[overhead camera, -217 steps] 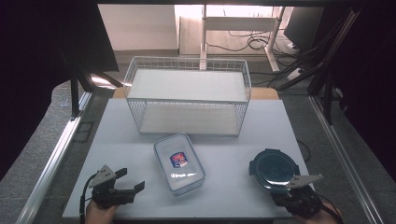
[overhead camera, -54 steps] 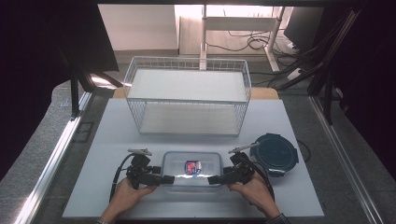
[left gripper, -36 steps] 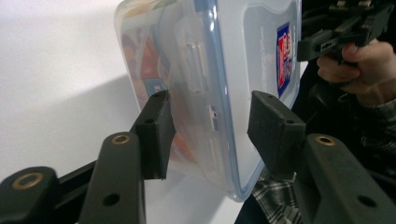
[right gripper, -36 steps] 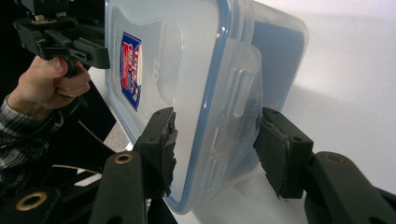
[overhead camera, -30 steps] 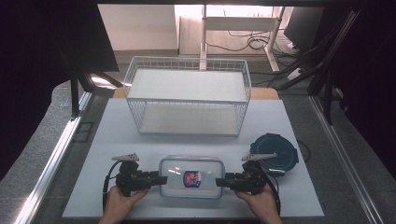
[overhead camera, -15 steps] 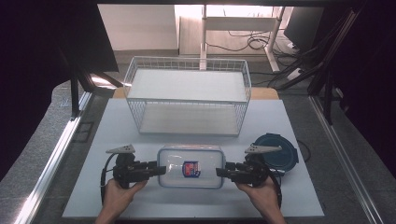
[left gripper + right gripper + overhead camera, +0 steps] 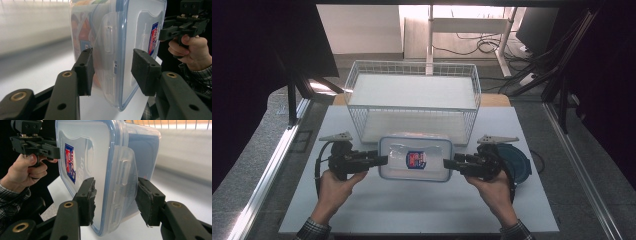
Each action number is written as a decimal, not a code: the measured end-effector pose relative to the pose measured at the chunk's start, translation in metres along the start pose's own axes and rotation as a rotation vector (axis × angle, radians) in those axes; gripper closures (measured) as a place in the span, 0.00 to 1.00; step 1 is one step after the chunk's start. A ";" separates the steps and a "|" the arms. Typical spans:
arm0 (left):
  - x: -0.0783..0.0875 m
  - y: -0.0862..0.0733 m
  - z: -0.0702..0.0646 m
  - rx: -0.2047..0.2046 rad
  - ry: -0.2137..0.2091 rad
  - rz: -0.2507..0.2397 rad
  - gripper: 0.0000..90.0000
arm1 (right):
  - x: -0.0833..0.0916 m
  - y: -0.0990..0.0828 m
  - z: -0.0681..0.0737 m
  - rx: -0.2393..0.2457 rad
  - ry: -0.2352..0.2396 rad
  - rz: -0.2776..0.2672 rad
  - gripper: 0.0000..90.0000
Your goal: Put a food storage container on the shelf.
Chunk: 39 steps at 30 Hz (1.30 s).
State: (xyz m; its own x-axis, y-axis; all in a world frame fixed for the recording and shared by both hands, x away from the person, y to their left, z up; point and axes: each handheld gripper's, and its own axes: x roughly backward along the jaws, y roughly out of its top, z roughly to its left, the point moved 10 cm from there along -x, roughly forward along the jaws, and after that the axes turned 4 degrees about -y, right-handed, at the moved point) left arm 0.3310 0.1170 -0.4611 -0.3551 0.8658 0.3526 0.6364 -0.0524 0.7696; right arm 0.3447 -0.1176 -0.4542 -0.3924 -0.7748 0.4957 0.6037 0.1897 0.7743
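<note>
The left gripper (image 7: pixel 379 160) and right gripper (image 7: pixel 447 163) are holding a lidded box (image 7: pixel 415 158) between them, each one pinching an end clip, jaws closed across the clip and lid edge. The box appears raised off the table (image 7: pixel 412 210), and the basket (image 7: pixel 412 100) is standing just beyond both tools. This looks like the carrying step; next, both hands need to travel forward together, level, clearing the basket rim before lowering.

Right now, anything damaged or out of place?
The inner pad on the right gripper looks torn and ragged along its edge. Otherwise nothing stands out: the clear box sits level between both grippers, lid on, in front of the wire basket.
</note>
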 end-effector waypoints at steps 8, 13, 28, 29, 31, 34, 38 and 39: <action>0.005 0.036 0.004 -0.007 0.000 -0.024 0.59 | 0.000 0.040 -0.004 0.004 0.006 -0.042 0.57; 0.009 0.054 0.005 -0.006 -0.003 -0.046 0.59 | 0.001 0.063 -0.005 0.016 0.009 -0.065 0.57; 0.016 0.104 0.014 0.001 0.006 -0.078 0.59 | -0.002 0.116 -0.012 0.013 0.024 -0.079 0.58; 0.016 0.108 0.014 0.000 0.009 -0.079 0.59 | -0.002 0.118 -0.012 0.012 0.024 -0.080 0.58; 0.017 0.114 0.015 0.001 0.008 -0.079 0.59 | -0.002 0.125 -0.012 0.012 0.025 -0.079 0.58; 0.018 0.120 0.015 0.000 0.009 -0.082 0.59 | -0.001 0.134 -0.013 0.021 0.029 -0.086 0.58; 0.019 0.134 0.018 0.001 0.012 -0.088 0.59 | -0.002 0.145 -0.016 0.018 0.034 -0.096 0.58; 0.019 0.142 0.020 0.002 0.014 -0.090 0.59 | -0.003 0.152 -0.018 0.017 0.031 -0.097 0.58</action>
State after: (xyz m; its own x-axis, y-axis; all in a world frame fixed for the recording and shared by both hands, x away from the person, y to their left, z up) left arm 0.4280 0.1363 -0.3561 -0.4205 0.8598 0.2896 0.6029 0.0262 0.7974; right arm 0.4500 -0.0974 -0.3447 -0.4265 -0.8082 0.4060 0.5520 0.1230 0.8247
